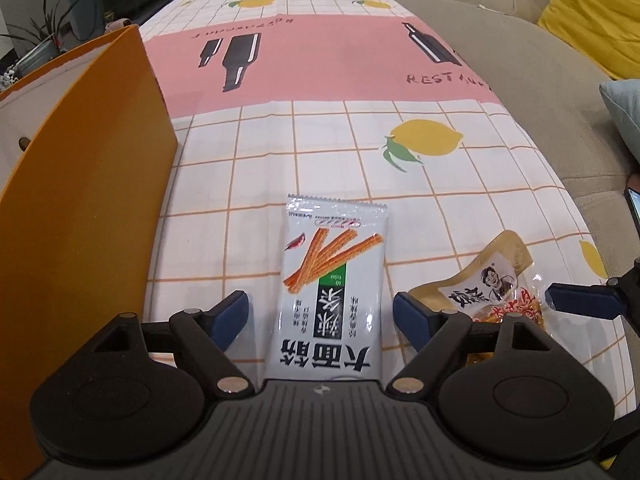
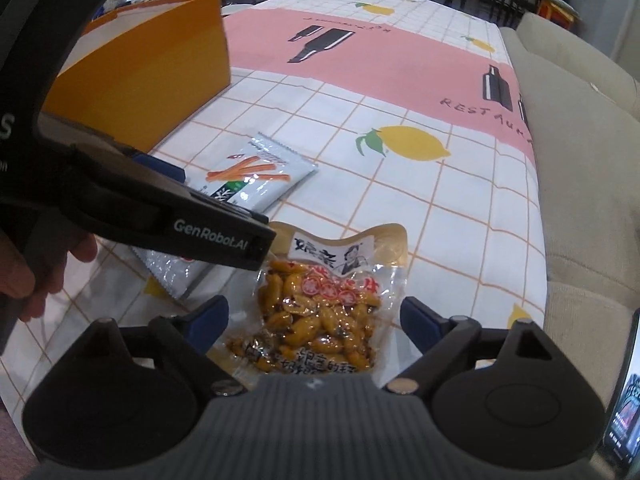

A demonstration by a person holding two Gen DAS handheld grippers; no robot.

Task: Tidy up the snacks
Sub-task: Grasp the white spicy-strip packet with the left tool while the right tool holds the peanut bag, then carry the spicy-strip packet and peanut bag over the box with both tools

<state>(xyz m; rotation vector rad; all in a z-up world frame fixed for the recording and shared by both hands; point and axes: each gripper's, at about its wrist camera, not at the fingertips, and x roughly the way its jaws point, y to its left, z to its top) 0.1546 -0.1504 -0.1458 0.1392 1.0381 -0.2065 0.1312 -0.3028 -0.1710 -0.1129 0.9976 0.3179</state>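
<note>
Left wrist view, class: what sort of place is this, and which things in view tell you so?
Probably a home living room. A beige sofa with a yellow cushion runs beside a table under a lemon-print tablecloth, and a potted plant stands behind.

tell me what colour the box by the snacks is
Orange box, clearest in the right wrist view.

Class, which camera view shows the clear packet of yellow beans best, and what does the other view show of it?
The right wrist view: the bean packet lies centred between the open right tool's fingers, label and beans visible. The left wrist view shows only part of it at the right, behind a finger.
</note>
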